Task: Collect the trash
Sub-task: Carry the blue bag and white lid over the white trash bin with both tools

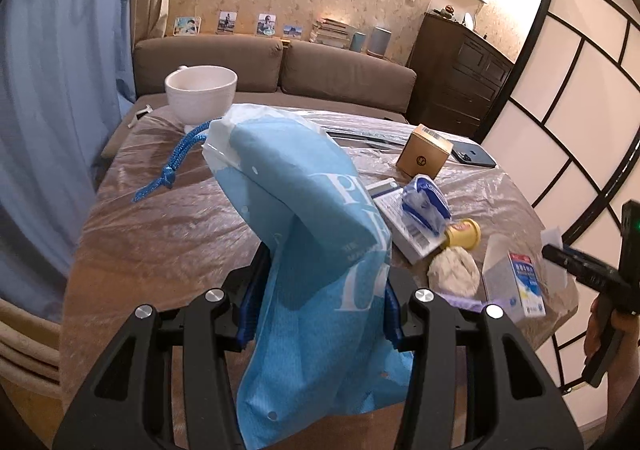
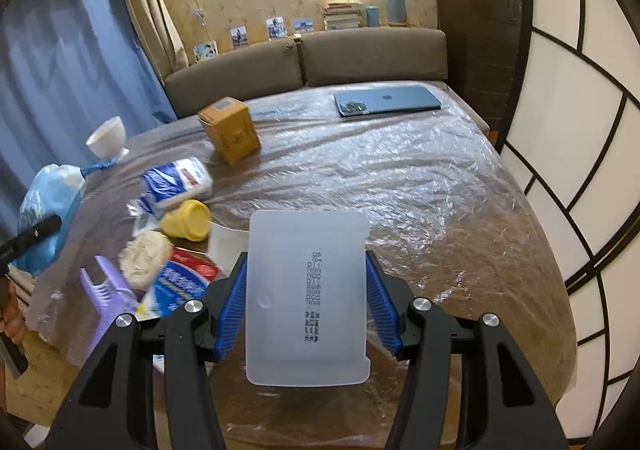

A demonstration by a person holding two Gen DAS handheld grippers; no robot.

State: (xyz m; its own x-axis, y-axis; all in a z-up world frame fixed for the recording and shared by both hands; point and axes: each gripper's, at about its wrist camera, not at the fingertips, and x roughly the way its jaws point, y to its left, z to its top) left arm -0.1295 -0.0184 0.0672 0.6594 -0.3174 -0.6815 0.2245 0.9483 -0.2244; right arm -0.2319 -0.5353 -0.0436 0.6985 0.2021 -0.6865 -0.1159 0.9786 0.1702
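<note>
My left gripper [image 1: 320, 314] is shut on a light-blue paper bag [image 1: 316, 262] with a blue rope handle [image 1: 176, 162], held above the table. From the right wrist view the same blue bag [image 2: 48, 210] shows at the far left. My right gripper [image 2: 306, 304] is shut on a frosted white plastic box [image 2: 306, 298] with black print, lifted over the table. Trash lies in a heap on the plastic-covered table [image 2: 400, 178]: a blue-and-white wrapper [image 2: 176, 182], a yellow cup [image 2: 188, 220], a crumpled tissue ball [image 2: 142, 256], a blue-and-red carton [image 2: 180, 282] and a purple comb-like piece [image 2: 106, 294].
A brown cardboard box [image 2: 230, 128], a blue phone [image 2: 386, 100] and a white cup [image 2: 106, 138] also sit on the table. Behind it are a brown sofa [image 1: 280, 66], a dark dresser [image 1: 460, 78] and a panelled screen [image 2: 580, 130] at right. A blue curtain [image 1: 44, 90] hangs at left.
</note>
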